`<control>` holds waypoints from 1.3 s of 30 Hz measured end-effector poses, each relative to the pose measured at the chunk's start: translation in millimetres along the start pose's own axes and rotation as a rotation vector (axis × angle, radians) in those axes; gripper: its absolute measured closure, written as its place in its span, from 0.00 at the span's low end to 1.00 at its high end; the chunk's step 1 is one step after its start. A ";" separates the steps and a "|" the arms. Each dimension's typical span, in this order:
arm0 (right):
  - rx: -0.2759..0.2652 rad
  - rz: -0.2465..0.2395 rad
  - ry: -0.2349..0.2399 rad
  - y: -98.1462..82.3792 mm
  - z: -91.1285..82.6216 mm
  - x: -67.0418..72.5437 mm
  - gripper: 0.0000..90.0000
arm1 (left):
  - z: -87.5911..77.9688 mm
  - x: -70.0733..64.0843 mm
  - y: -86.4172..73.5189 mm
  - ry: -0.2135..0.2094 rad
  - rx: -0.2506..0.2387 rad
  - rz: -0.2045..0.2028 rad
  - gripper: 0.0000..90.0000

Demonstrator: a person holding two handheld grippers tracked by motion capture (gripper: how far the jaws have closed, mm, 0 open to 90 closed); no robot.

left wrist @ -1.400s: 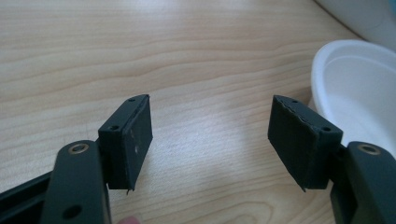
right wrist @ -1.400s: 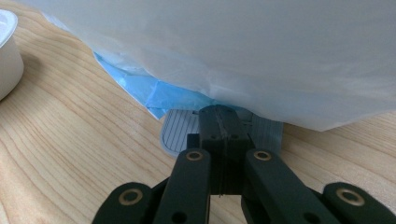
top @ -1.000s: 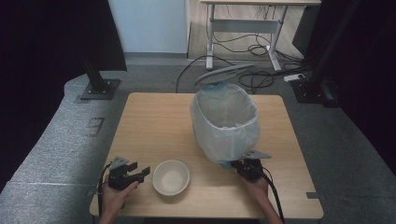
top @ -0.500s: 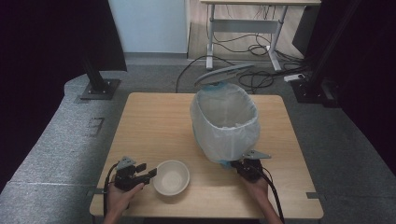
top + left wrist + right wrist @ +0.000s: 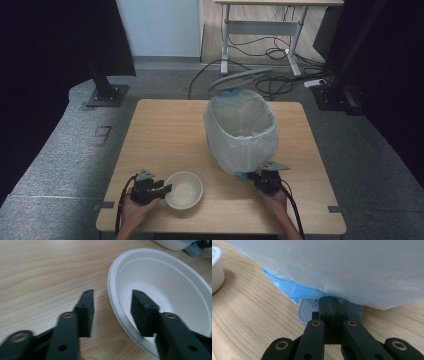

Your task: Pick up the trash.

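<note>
A: At the lower left of the high view, our left gripper (image 5: 166, 189) has its jaws apart, straddling the near rim of the round white foam bowl (image 5: 184, 190): in the left gripper view one jaw is inside the bowl (image 5: 162, 290), the other outside over the pale wooden table (image 5: 37, 277).

B: So we judge the step in hand to be pinching that rim. To do it well we should keep the rim centred in the gap and close gently, since thin foam looks likely to crease or tip.

A: And lower right of centre in the high view, our right gripper (image 5: 263, 176) has its jaws together, with nothing visibly between them. In the right gripper view the tips sit on the grey ribbed pedal (image 5: 308, 309) at the foot of the blue bin lined with a white translucent plastic bag (image 5: 242, 131).

B: Its grey lid (image 5: 240, 78) stands raised behind. We would hold the pedal down steadily, so the bin stays open for the bowl.
</note>
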State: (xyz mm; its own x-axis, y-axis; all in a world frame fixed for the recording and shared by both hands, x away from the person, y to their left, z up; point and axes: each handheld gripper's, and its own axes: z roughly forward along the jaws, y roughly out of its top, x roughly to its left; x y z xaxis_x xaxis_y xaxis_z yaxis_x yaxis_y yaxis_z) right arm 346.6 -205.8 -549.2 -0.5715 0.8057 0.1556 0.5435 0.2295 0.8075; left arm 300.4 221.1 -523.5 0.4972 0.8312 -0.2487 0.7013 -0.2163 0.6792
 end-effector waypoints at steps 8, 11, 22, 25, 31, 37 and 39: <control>-0.001 -0.002 -0.006 -0.1 0.0 0.8 1.00 | -1.6 1.9 0.0 -0.061 0.005 -0.015 0.88; 0.000 -0.002 -0.005 -0.1 0.0 0.7 0.99 | -4.6 2.6 0.8 -0.070 -0.022 -0.017 0.90; 0.001 -0.008 -0.007 0.2 0.0 1.0 0.99 | -42.2 24.7 -0.7 -0.166 -0.254 -0.147 0.94; 0.001 -0.009 -0.007 0.2 0.0 1.0 1.00 | -48.5 31.4 -2.5 -0.179 -0.287 -0.175 0.94; 0.001 -0.008 -0.004 0.3 0.1 0.4 0.99 | -54.1 38.1 -3.8 -0.185 -0.309 -0.200 0.94; 0.001 -0.008 -0.004 0.2 0.0 0.5 0.99 | -56.2 37.4 -3.7 -0.182 -0.319 -0.198 0.94; 0.001 -0.007 -0.004 0.2 0.0 0.5 1.00 | -56.6 36.8 -3.6 -0.181 -0.322 -0.198 0.94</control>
State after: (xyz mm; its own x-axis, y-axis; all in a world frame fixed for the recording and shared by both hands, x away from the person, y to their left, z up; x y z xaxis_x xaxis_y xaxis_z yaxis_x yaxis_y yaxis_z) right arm 346.4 -205.3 -549.0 -0.5731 0.8061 0.1475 0.5399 0.2360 0.8080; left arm 287.2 281.4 -495.9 0.4708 0.7309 -0.4942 0.6112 0.1337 0.7801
